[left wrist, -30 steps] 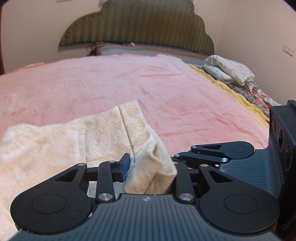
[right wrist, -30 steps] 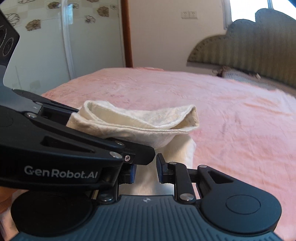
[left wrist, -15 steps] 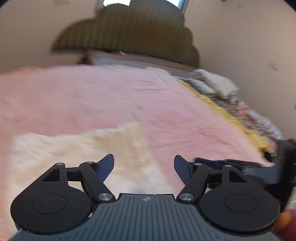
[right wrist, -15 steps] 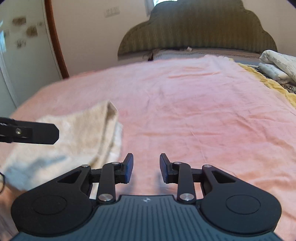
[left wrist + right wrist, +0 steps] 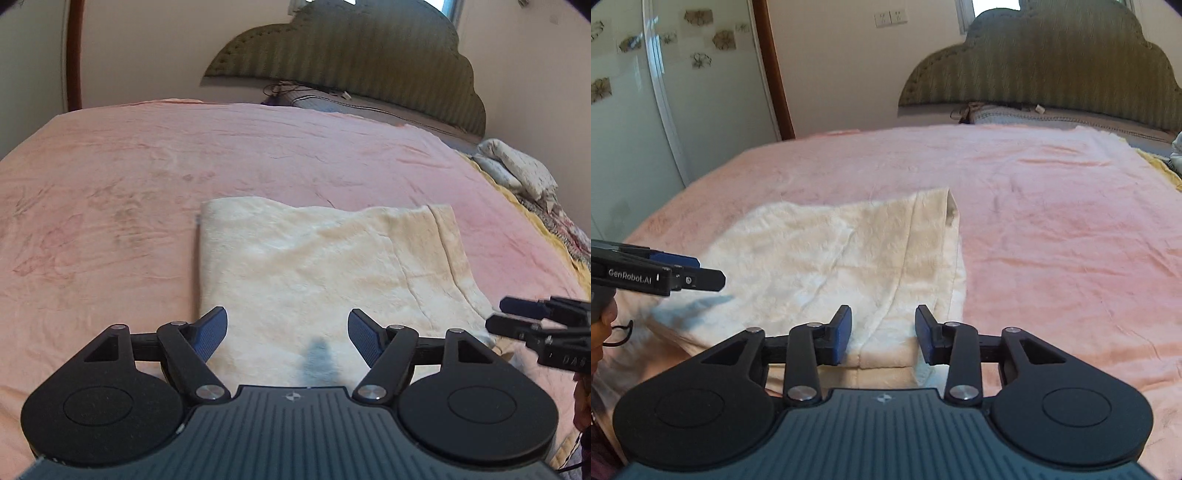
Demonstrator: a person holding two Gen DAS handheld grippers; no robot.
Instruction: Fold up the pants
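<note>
Cream pants (image 5: 314,266) lie folded into a flat rectangle on the pink bedspread (image 5: 110,192). My left gripper (image 5: 288,334) hovers open over their near edge, nothing between its blue pads. My right gripper (image 5: 882,332) is over the pants (image 5: 827,258) at their near right corner; its jaws are opening and the pads do not press the cloth. Each gripper shows in the other's view: the right gripper (image 5: 517,317) at the pants' right edge, the left gripper (image 5: 683,273) at the left side.
A green padded headboard (image 5: 369,66) and a pillow (image 5: 332,99) stand at the far end. Folded patterned bedding (image 5: 517,170) lies along the right edge of the bed. A glass-panelled door (image 5: 646,110) stands to the left. A hand (image 5: 602,325) shows at the left edge.
Both grippers have let go of the pants and pulled back. The cloth that was lifted and bunched now lies flat on the bed. The left gripper has swung sideways and opened wide.
</note>
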